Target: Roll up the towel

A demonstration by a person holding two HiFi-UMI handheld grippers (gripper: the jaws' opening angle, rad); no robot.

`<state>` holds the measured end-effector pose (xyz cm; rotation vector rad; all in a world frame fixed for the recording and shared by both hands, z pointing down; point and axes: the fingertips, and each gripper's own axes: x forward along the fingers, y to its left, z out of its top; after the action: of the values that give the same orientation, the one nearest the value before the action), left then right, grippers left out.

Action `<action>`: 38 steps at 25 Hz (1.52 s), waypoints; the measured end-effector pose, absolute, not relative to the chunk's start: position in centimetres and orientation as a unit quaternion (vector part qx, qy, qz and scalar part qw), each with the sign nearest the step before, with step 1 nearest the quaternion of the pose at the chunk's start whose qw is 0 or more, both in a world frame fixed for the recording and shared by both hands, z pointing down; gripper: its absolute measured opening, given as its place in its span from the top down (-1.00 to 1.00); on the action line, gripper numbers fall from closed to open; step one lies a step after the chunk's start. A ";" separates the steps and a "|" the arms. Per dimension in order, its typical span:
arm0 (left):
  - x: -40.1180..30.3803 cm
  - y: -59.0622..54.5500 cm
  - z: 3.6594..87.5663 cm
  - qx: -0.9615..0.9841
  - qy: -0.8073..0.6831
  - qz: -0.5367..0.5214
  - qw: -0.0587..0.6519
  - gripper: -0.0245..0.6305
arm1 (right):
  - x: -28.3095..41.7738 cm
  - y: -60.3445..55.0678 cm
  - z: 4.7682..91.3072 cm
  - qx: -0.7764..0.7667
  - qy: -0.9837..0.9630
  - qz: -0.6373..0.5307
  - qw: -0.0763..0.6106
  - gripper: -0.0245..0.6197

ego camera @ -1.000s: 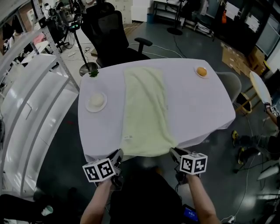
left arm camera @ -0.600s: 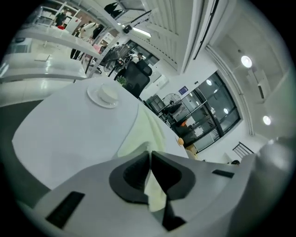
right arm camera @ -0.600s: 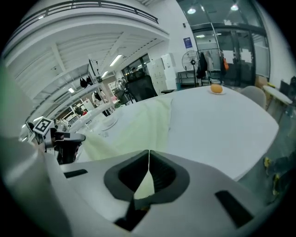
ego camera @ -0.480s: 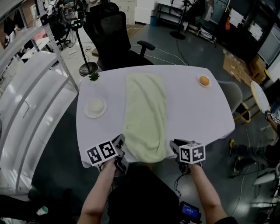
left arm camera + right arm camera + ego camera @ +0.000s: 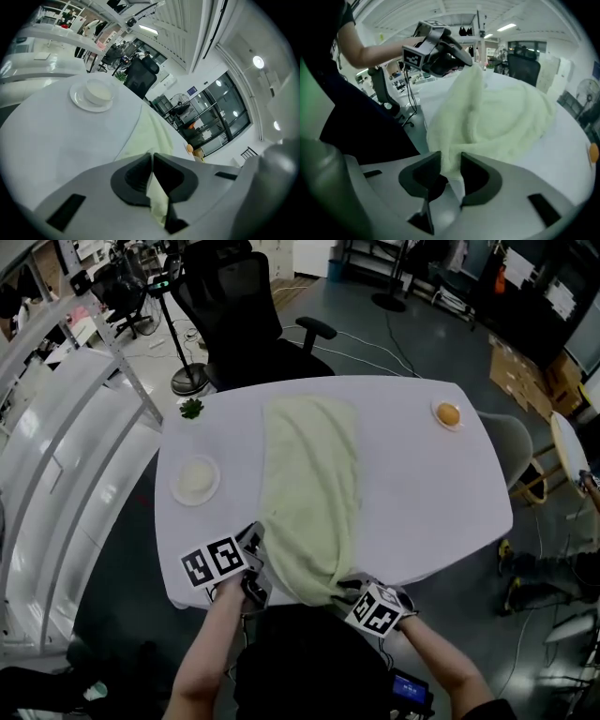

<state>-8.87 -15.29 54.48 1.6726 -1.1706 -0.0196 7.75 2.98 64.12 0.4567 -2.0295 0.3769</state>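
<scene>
A pale green towel [image 5: 309, 474] lies lengthwise down the middle of the white table [image 5: 422, 493], its near end bunched and pulled over the front edge. My left gripper [image 5: 255, 545] is shut on the near left corner, and a strip of towel [image 5: 157, 197] is pinched between its jaws [image 5: 153, 157]. My right gripper [image 5: 349, 589] hangs below the table edge, pointing steeply down. Its jaws [image 5: 450, 161] have just been opening, and a fold of towel [image 5: 501, 117] still sits loosely in the gap. The left gripper [image 5: 459, 54] also shows in the right gripper view, lifting its corner.
A plate with a white bowl [image 5: 195, 480] sits on the table's left side, a green sprig [image 5: 191, 409] at the far left corner, and an orange [image 5: 448, 414] on a small plate at the far right. A black office chair [image 5: 239, 315] stands behind the table and a grey chair [image 5: 511, 446] to its right.
The right gripper has sunk below the table edge, rolled over and shifted left, with its jaws now wider. The left gripper has carried its corner forward over the table. The towel's near end has bunched up.
</scene>
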 end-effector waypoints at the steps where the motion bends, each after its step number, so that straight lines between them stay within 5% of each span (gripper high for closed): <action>1: -8.8 -15.5 54.6 0.697 -0.489 -0.008 0.524 0.83 | 7.8 2.9 64.2 0.179 -0.836 0.145 0.498 0.56; 4: -8.7 -16.2 54.6 0.699 -0.490 -0.004 0.522 0.83 | 7.8 2.6 63.2 0.148 -0.846 0.155 0.488 0.75; 13: -8.1 -21.6 53.7 0.706 -0.496 0.016 0.505 0.83 | 12.0 -8.9 56.5 0.185 -0.868 0.381 0.260 0.76; 18: -7.4 -25.6 56.3 0.702 -0.510 0.058 0.493 0.79 | 15.3 -16.7 58.3 0.292 -0.837 0.412 0.209 0.75; 19: -7.2 -26.0 56.7 0.707 -0.506 0.063 0.489 0.58 | 15.9 -17.6 58.7 0.316 -0.830 0.411 0.206 0.74; 20: -6.8 -26.4 56.8 0.715 -0.497 0.067 0.488 0.10 | 16.5 -18.3 59.1 0.338 -0.824 0.405 0.206 0.72; 21: -6.6 -26.6 56.7 0.722 -0.487 0.068 0.486 -0.17 | 17.1 -18.7 59.4 0.354 -0.821 0.396 0.208 0.62; 25: -7.8 -26.1 55.4 0.744 -0.480 0.069 0.460 -0.19 | 18.1 -18.5 58.3 0.360 -0.837 0.352 0.215 0.06; 28: -8.7 -23.1 55.6 0.767 -0.458 0.108 0.435 -0.19 | 17.9 -16.1 57.3 0.332 -0.858 0.303 0.247 -0.04; 34: -8.8 -16.6 58.6 0.807 -0.397 0.225 0.375 -0.14 | 16.7 -9.0 59.7 0.298 -0.842 0.340 0.295 0.11; 38: -9.2 -16.0 60.4 0.799 -0.405 0.232 0.379 0.28 | 14.9 -6.5 62.0 0.331 -0.801 0.421 0.268 0.27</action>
<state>-9.21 -15.96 60.35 2.0416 -1.0354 0.5924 14.87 -6.47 61.99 0.8942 -2.1606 1.1362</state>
